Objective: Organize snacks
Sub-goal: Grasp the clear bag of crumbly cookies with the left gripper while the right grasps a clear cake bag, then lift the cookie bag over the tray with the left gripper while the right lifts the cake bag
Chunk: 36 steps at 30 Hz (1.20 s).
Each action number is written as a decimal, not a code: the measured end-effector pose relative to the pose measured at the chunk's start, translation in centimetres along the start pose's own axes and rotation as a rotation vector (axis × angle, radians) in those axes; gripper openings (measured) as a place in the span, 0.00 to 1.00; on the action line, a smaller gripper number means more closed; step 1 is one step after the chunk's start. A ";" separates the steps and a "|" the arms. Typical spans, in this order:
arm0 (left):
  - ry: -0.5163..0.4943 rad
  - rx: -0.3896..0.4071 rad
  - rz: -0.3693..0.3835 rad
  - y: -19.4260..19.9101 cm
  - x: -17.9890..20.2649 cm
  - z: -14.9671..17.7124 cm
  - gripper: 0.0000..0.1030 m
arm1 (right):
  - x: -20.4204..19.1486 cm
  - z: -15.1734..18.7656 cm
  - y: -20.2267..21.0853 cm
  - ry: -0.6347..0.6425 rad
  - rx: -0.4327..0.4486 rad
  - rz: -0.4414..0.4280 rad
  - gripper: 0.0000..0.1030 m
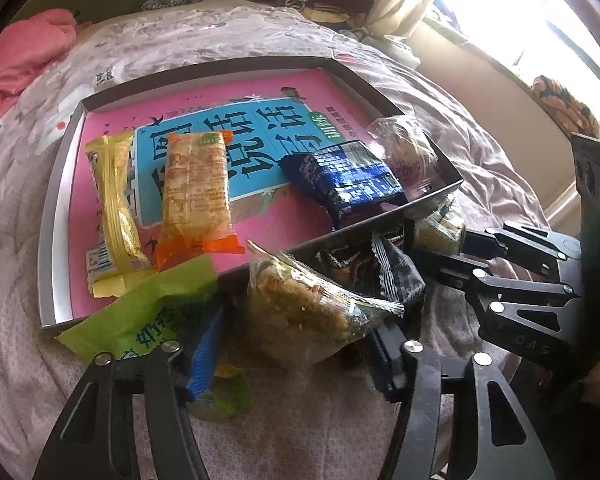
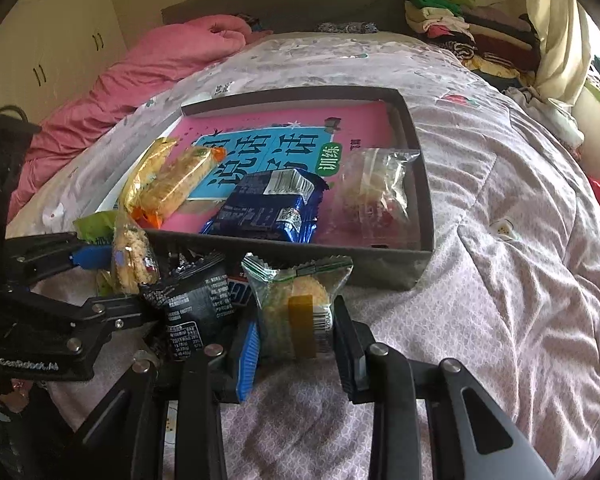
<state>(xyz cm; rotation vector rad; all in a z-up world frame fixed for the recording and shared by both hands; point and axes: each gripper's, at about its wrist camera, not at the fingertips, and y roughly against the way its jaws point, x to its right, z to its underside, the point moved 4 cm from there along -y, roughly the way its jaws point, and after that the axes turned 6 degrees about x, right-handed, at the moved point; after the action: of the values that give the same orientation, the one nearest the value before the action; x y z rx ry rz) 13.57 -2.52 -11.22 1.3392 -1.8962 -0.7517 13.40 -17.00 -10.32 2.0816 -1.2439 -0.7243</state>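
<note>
A shallow grey box [image 1: 56, 216] with a pink book as its floor lies on the bed; it also shows in the right wrist view [image 2: 424, 200]. Inside lie a yellow packet [image 1: 116, 216], an orange packet [image 1: 194, 188], a blue packet [image 1: 348, 180] and a clear bag [image 2: 374, 188]. My left gripper [image 1: 288, 356] is closed on a clear packet of crumbly cake [image 1: 304, 304] just outside the box's near wall. My right gripper [image 2: 296, 340] is closed on a clear, green-edged pastry packet [image 2: 296, 304] in front of the box.
A green packet [image 1: 140, 320] and a black packet [image 2: 196, 304] lie on the patterned quilt by the box's near wall. A pink blanket [image 2: 140, 76] lies at the bed's far left. Folded clothes [image 2: 460, 20] are stacked at the back right.
</note>
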 end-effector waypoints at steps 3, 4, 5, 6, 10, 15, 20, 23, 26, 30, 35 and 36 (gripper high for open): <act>0.005 0.002 -0.001 0.1 -0.2 0.0 0.56 | 0.1 0.0 0.1 -0.005 0.003 -0.004 0.33; 0.006 0.002 -0.003 0.0 -0.2 0.0 0.55 | 0.0 -0.1 0.1 -0.005 0.004 -0.005 0.33; 0.008 0.003 -0.003 0.1 -0.2 0.0 0.54 | 0.0 -0.1 0.1 -0.005 0.006 -0.005 0.33; 0.012 0.006 -0.004 0.2 -0.2 0.0 0.52 | 0.0 -0.1 0.2 -0.007 0.009 -0.007 0.33; 0.030 0.015 0.008 0.5 -0.4 0.0 0.46 | 0.1 -0.2 0.5 -0.013 0.018 -0.016 0.33; 0.038 0.019 0.014 0.9 -0.4 -0.1 0.43 | 0.3 -0.3 0.8 -0.027 0.025 -0.030 0.32; 0.041 0.025 0.012 1.5 -0.3 0.0 0.40 | 0.4 -0.4 1.2 -0.032 0.034 -0.040 0.32; 0.044 0.031 0.009 1.9 -0.4 -0.1 0.40 | 0.2 -0.5 1.5 -0.035 0.042 -0.054 0.32; 0.053 0.034 0.010 2.2 -0.6 0.0 0.39 | 0.1 -0.5 1.8 -0.035 0.052 -0.064 0.32; 0.064 0.037 0.018 2.6 -0.6 0.1 0.39 | 0.0 -0.7 2.1 -0.035 0.065 -0.071 0.33; 0.066 0.038 0.019 3.2 -0.3 0.3 0.39 | 0.0 -0.8 2.5 -0.037 0.071 -0.079 0.32; 0.064 0.040 0.018 3.3 -0.2 0.3 0.39 | 0.0 -0.8 2.6 -0.038 0.073 -0.082 0.33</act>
<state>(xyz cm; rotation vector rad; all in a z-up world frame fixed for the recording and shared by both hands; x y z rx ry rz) 11.52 -1.29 -8.85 1.3529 -1.8792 -0.6575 12.48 -17.81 -7.92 2.1989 -1.2278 -0.7691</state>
